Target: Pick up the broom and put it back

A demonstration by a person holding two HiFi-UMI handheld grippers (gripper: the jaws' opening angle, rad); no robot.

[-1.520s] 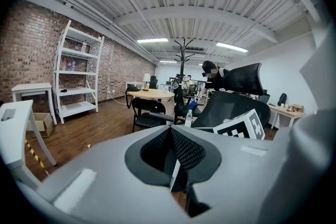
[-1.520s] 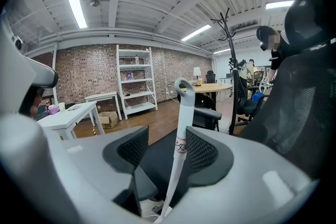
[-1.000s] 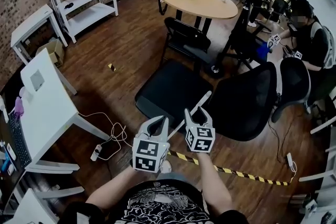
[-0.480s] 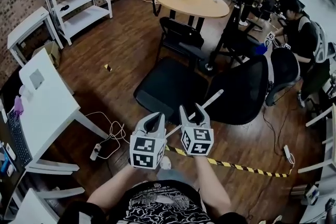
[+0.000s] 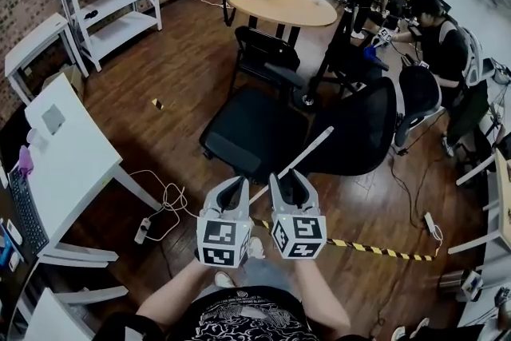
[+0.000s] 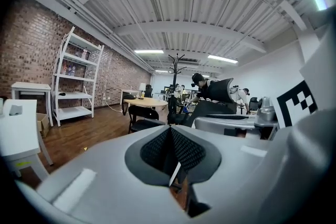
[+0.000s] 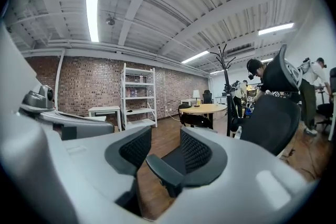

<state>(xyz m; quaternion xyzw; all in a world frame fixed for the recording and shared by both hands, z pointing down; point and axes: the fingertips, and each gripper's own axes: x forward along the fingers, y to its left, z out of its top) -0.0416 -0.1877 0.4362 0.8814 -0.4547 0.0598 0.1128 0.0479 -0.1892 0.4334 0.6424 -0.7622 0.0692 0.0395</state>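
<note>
Both jaws of the left hand-held gripper are pinched right together with nothing clamped at the tips, just a thin white sliver peeking out below them. Right hand-held gripper sits just beside it with its jaws apart. They've just been closing a bit, and a dark bar shows through the gap, pads clear of it. Broom – its white handle slants from between the two up and to the right, across the black office chair on the wood floor.
</note>
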